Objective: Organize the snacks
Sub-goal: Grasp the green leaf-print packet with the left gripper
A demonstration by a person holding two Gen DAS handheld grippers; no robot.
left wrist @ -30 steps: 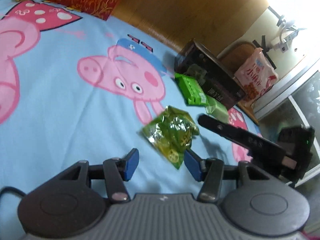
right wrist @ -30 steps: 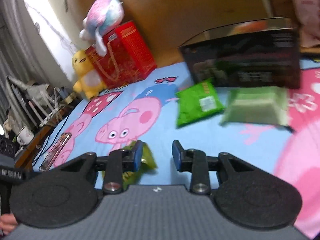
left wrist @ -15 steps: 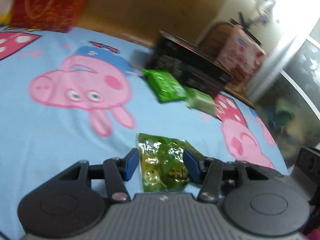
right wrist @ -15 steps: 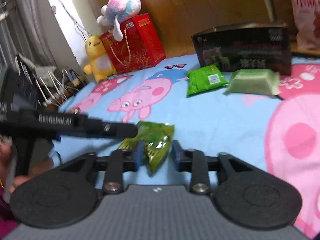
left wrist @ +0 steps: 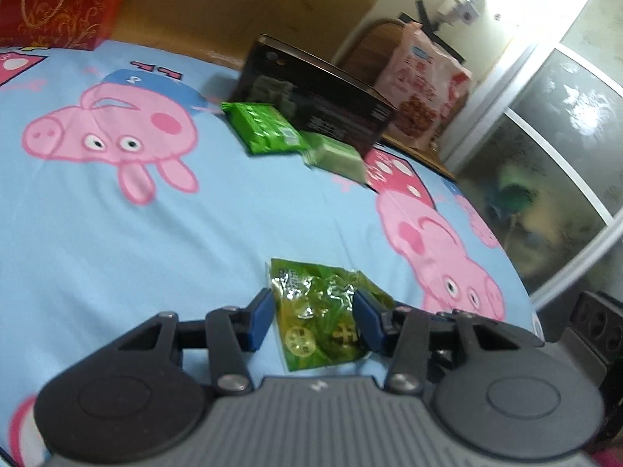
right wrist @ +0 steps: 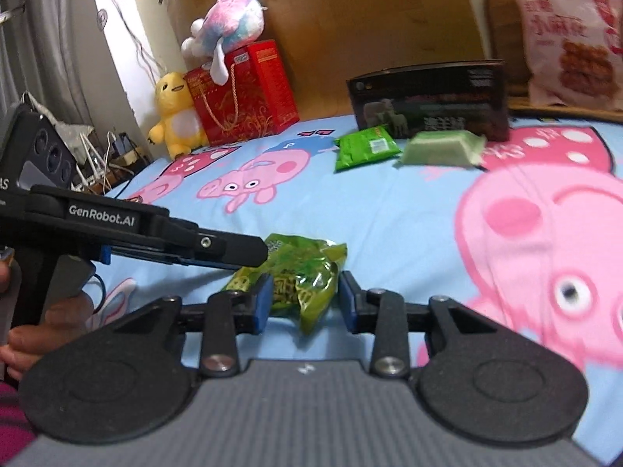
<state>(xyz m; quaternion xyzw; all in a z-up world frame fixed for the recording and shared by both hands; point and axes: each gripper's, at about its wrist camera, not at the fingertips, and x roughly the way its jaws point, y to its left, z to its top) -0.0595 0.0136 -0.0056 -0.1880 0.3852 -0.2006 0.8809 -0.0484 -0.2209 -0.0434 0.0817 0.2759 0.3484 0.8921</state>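
Observation:
A crinkled shiny green snack packet point(left wrist: 321, 313) lies on the blue cartoon-pig bedsheet point(left wrist: 155, 233). My left gripper point(left wrist: 311, 321) is open, its blue pads on either side of the packet. My right gripper point(right wrist: 305, 303) is open too, straddling the same packet point(right wrist: 301, 272) from the other side. The left gripper's body crosses the right wrist view at the left point(right wrist: 117, 233). Farther back lie a bright green packet point(left wrist: 264, 128) and a pale green packet point(left wrist: 337, 153), in front of a dark box point(left wrist: 315, 109).
A red gift bag point(right wrist: 243, 93) with a yellow plush point(right wrist: 175, 116) and a pastel plush point(right wrist: 229, 27) stands at the bed's far left. A large pink snack bag point(right wrist: 572, 39) leans behind the dark box point(right wrist: 428, 99). A glass door point(left wrist: 545, 175) is to the right.
Both grippers moved in on the shiny green packet, which now sits between both pairs of pads. The left gripper swung right and lower; the right gripper advanced toward the packet.

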